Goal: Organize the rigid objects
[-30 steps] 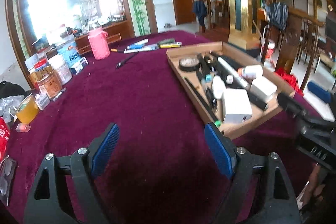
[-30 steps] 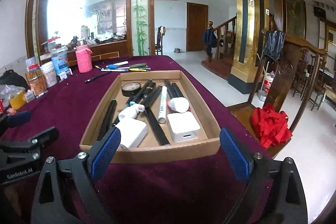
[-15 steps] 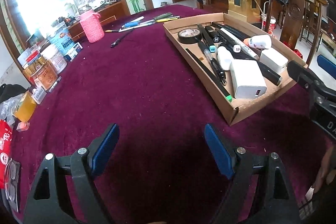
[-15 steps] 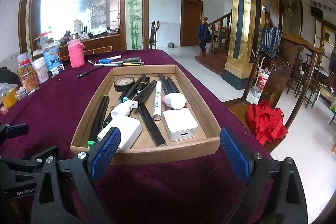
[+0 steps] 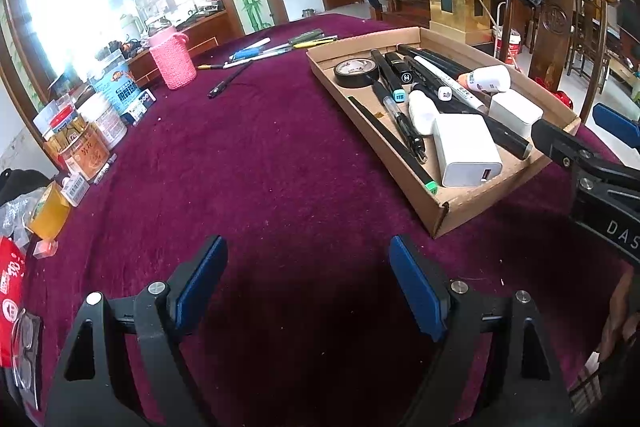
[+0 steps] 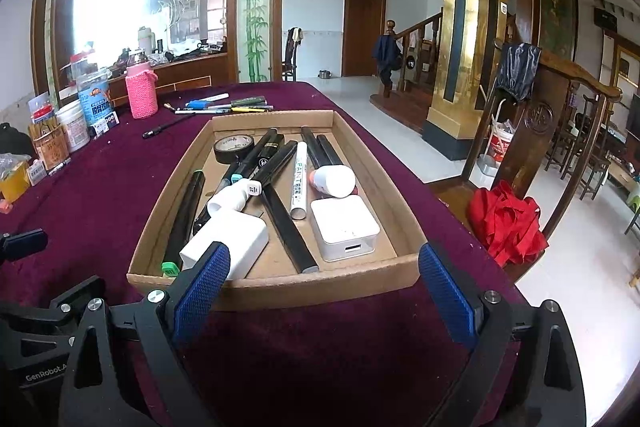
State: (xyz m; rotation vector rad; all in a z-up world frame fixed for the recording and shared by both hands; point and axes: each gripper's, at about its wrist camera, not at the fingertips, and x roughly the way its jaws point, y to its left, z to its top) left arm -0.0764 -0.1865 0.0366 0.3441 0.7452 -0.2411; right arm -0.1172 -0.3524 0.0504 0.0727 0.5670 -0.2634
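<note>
Both the left claw [image 5: 308, 283] and the right claw [image 6: 324, 287] hang released and empty over the maroon-clothed table [image 5: 248, 163]. Just ahead, the shallow brown cardboard tray [image 6: 276, 283] already holds markers, tape and white chargers. Several loose pens [image 6: 224, 105] beyond it probably remain to be gathered.

A table [image 5: 248, 163] under a maroon cloth carries a cardboard tray [image 6: 276, 285] near its right edge. Toward the far edge lie loose pens [image 5: 276, 47], with one black pen [image 5: 229, 83] apart from them. A pink knitted bottle [image 5: 173, 61] stands near the far left corner, and jars and tins [image 5: 86, 143] line the left edge.
</note>
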